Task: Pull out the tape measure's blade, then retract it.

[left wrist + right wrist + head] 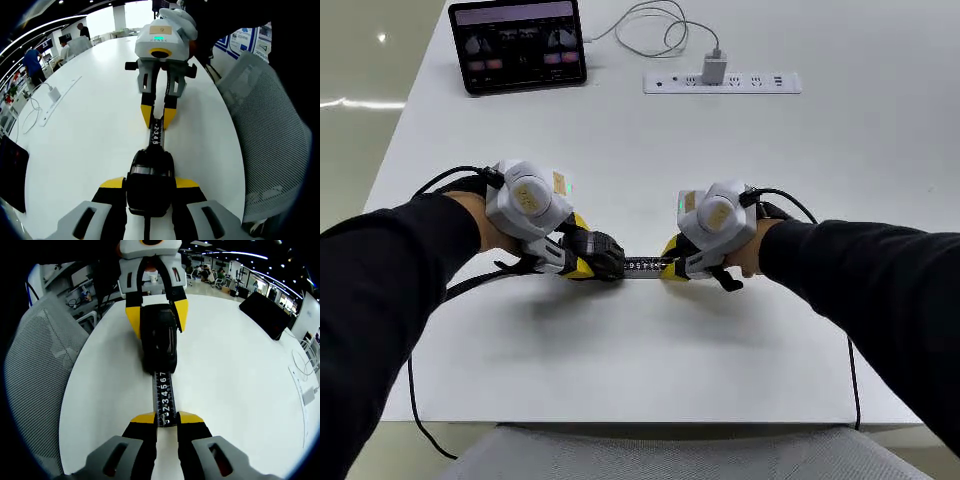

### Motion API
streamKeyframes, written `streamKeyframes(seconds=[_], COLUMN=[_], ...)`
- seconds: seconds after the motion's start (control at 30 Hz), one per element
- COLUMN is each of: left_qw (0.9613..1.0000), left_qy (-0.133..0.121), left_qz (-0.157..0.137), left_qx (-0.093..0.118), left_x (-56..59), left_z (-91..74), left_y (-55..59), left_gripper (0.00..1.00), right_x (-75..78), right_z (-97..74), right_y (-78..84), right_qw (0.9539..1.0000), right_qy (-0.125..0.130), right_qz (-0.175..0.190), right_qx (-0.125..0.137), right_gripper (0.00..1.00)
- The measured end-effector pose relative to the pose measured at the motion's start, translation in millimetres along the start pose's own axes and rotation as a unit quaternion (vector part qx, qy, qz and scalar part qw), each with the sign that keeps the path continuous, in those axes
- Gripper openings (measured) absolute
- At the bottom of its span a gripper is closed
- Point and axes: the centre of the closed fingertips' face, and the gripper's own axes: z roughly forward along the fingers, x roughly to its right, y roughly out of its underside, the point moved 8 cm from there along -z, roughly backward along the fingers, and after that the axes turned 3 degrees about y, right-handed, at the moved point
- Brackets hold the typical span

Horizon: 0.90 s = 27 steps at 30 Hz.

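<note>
White worktop (650, 340) under bright office light. Toward its near edge, about midway along, sits the tape measure (598, 254). Its compact black case looks rigid and fairly weighty, and is best held across its flat sides. The left tongs (150, 184) are clamped on it in just that way. Its blade (164, 400), thin springy steel likely to kink or whip back, is out a short way, and the right tongs (166, 419) pinch its end. Both forearms (400, 240) reach in low from either side, tongs pointing at each other along the worktop.
</note>
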Motion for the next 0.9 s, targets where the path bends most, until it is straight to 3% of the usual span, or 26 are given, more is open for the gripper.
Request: streamKeyframes(seconds=[0.9], left_qw=[1.0], left_qy=[-0.006], left_qz=[-0.001], left_qx=[0.002], left_x=[0.5], left_z=[-0.6], left_y=[0.1], left_gripper=[0.3], right_x=[-0.2], right_z=[-17.2], right_y=[19.3], right_qw=[0.9999], right_qy=[0.006], right_qz=[0.008], right_qx=[-0.01], right_gripper=[0.1])
